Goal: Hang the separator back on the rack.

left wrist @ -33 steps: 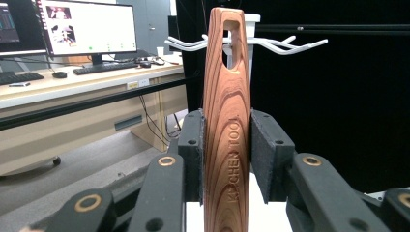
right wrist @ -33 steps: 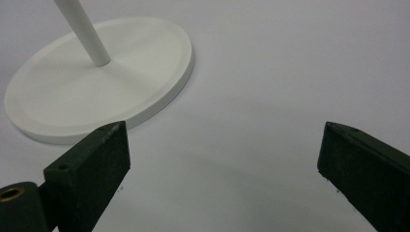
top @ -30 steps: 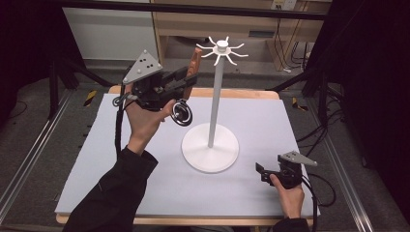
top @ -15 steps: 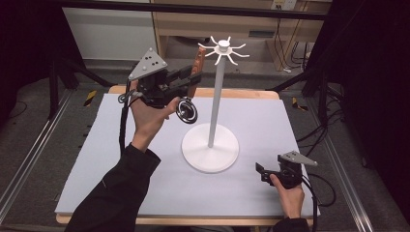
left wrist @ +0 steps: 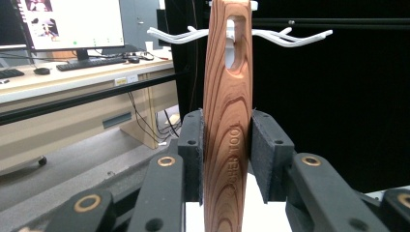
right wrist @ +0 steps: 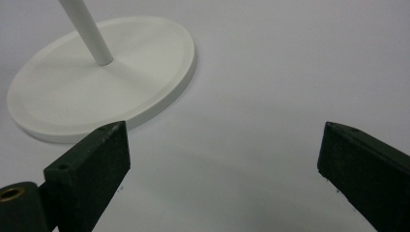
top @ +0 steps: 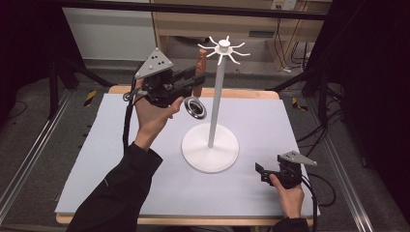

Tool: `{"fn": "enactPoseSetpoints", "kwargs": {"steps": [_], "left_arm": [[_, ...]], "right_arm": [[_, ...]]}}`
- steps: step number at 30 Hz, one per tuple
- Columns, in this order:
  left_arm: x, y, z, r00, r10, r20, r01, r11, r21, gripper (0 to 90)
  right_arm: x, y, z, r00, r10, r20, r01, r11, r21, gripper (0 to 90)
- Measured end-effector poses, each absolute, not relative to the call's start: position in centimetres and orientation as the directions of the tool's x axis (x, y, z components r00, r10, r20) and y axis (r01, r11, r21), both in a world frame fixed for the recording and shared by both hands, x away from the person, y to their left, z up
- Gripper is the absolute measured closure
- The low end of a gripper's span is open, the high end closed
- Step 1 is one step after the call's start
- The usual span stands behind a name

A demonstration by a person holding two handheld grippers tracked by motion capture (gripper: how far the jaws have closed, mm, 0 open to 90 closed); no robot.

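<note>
My left gripper (top: pixel 192 81) is raised above the table, shut on the wooden handle (top: pixel 199 72) of a kitchen tool. The handle stands upright, and a metal ring end (top: pixel 196 107) hangs below the hand. In the left gripper view both pads press the handle (left wrist: pixel 227 121). Its hanging hole (left wrist: pixel 235 43) sits level with the white hooks (left wrist: pixel 290 37) of the stand, and white shows through it. I cannot tell whether it touches a hook. The white stand (top: pixel 215 106) rises from a round base (top: pixel 210 147) mid-table. My right gripper (top: pixel 261 171) rests open on the mat at the front right.
The base (right wrist: pixel 96 77) of the stand lies ahead and left of my right gripper (right wrist: pixel 222 159), on a pale grey mat (top: pixel 106 159). A desk with a monitor (left wrist: pixel 72 21) and keyboard stands beyond the table. Black frame bars border the table.
My left gripper, with the tool, has edged slightly up and to the right, closer to the hooks. The right gripper has stayed put.
</note>
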State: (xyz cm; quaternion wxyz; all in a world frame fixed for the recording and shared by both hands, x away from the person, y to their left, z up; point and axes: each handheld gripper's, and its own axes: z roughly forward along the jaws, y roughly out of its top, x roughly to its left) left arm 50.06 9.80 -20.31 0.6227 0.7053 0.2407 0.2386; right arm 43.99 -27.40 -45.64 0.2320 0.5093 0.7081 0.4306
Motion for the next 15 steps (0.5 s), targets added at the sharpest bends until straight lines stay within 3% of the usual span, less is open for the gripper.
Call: {"fn": "enactPoseSetpoints", "kwargs": {"steps": [15], "left_arm": [[49.96, 10.22, -19.72, 0.761, 0.647, 0.042, 0.041, -0.112, 0.993, 67.8]], "right_arm": [[44.01, -27.37, -45.66, -0.375, 0.921, 0.110, 0.523, 0.112, 0.845, 5.2]]}}
